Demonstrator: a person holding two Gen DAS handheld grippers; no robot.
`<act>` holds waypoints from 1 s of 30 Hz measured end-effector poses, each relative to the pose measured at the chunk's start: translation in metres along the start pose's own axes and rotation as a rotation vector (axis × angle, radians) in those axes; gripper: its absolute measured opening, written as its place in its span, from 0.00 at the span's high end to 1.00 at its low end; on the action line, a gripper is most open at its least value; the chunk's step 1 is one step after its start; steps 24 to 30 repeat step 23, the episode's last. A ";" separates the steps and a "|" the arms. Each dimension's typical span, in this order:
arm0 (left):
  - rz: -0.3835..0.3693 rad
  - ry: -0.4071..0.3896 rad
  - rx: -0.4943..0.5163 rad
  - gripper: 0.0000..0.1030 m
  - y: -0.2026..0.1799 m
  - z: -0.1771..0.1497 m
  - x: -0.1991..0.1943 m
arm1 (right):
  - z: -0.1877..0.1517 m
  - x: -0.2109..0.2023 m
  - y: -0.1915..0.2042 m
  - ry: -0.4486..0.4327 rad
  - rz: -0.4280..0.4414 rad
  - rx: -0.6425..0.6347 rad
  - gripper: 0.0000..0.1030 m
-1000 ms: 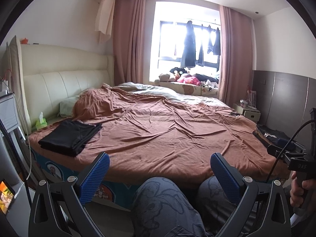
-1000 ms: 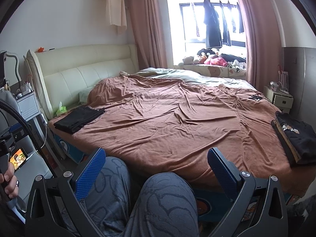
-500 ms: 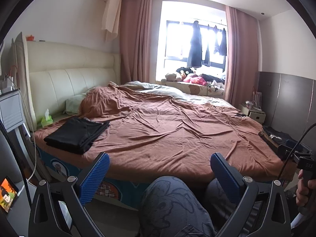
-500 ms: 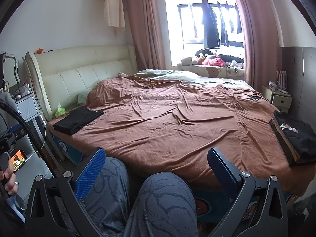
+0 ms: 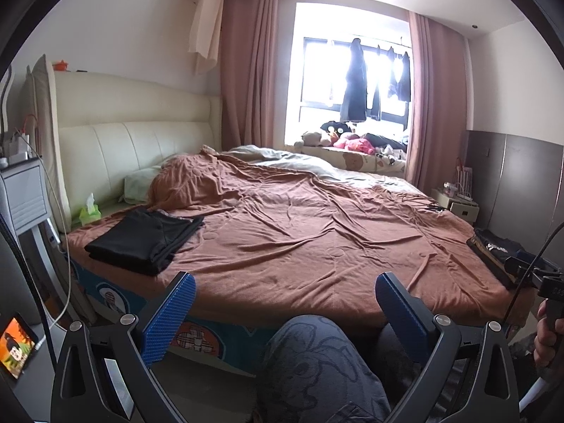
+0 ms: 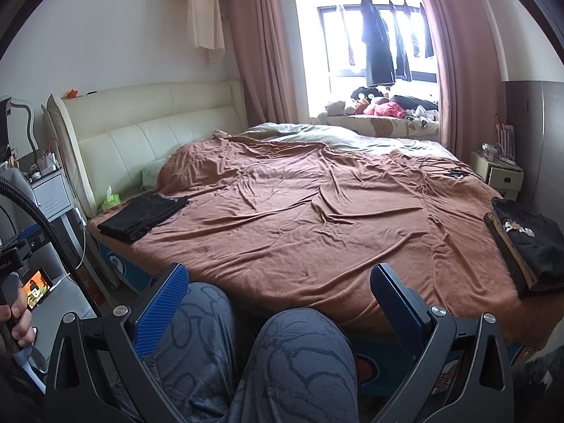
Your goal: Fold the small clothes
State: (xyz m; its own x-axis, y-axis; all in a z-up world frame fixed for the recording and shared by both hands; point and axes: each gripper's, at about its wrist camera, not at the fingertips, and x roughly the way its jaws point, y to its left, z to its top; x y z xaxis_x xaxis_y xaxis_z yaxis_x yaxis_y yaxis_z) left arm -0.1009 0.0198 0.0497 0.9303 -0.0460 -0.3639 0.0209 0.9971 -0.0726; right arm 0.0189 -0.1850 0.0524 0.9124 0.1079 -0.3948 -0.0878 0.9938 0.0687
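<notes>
- Both grippers you hold are spread wide and hold nothing: the left gripper and the right gripper hang above your knees, short of the bed.
- Each shows blue pads on black fingers, with bare air between them.
- Your right hand shows at the right edge of the left view, wrapped on its handle; your left hand shows at the left edge of the right view.
- A brown blanket, wrinkled, covers the bed.
- A folded black stack lies on the bed's near left corner, by the headboard.
- A second dark clothes pile, with a small print on top, sits on the bed's near right corner.
- A green tissue pack stands between the black stack and the headboard.
- A small lit screen sits low, left of the bed.
- Beyond the bed, a window has dark clothes hanging in it and soft toys on the sill.
</notes>
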 end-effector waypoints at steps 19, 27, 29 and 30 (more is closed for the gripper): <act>-0.016 -0.001 0.024 0.00 -0.010 0.005 -0.005 | -0.001 -0.008 -0.011 -0.005 0.003 0.018 0.00; -0.017 -0.005 0.023 0.00 -0.014 0.005 -0.010 | -0.004 -0.009 -0.014 -0.002 0.010 0.034 0.00; -0.017 -0.005 0.023 0.00 -0.014 0.005 -0.010 | -0.004 -0.009 -0.014 -0.002 0.010 0.034 0.00; -0.017 -0.005 0.023 0.00 -0.014 0.005 -0.010 | -0.004 -0.009 -0.014 -0.002 0.010 0.034 0.00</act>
